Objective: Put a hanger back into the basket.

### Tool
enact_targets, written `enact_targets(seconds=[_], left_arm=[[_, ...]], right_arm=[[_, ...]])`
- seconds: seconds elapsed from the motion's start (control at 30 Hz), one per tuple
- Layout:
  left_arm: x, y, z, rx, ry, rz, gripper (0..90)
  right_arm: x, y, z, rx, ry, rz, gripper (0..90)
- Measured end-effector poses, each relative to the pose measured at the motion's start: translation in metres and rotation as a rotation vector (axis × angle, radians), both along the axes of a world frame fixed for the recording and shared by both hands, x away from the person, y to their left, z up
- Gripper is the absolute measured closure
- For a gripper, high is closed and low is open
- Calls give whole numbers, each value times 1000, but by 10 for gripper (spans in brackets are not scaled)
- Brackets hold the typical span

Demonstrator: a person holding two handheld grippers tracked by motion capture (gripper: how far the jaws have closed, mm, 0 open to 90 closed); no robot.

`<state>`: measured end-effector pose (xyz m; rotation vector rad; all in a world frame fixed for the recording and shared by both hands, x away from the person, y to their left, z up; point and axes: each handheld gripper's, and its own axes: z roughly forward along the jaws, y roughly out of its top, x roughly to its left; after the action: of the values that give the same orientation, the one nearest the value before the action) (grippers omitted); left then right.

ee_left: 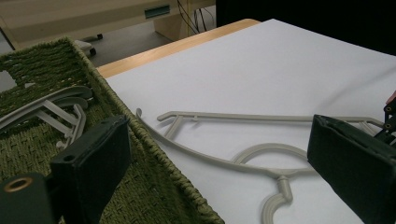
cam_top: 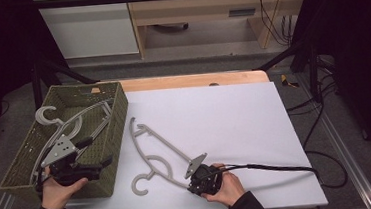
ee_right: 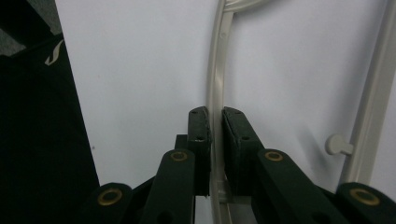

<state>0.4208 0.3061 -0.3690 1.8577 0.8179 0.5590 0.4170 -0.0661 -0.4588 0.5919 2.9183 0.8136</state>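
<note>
- My right gripper (ee_right: 215, 126) lies low on the white sheet (cam_top: 234, 115), jaws clamped on the hanger (cam_top: 155, 154) at its near arm.
- Right hand (cam_top: 227, 186) wraps it from behind.
- My left gripper (cam_top: 85, 157) hangs over the basket (cam_top: 117, 122), jaws wide, holding nothing.

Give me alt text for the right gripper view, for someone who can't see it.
The right gripper has its two black jaws clamped on a thin arm of a grey plastic hanger lying on a white table. Another bar of the hanger runs along the right edge.
</note>
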Motion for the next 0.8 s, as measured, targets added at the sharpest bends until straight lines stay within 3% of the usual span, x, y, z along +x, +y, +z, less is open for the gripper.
enact_targets(seconds=[0.13,0.37,0.63,0.8], left_arm=[[0,-1,0,1,2,-4,59],[0,-4,-1,12,5,-15,59],[1,-7,-2,19,9,-22,59],[1,-10,-3,30,11,-32,59]], right_arm=[[4,-6,2,-32,-4,0,818],[14,-26,2,-36,8,-47,783],[15,-24,1,-55,0,-28,762],[18,-22,2,-73,19,-21,761]])
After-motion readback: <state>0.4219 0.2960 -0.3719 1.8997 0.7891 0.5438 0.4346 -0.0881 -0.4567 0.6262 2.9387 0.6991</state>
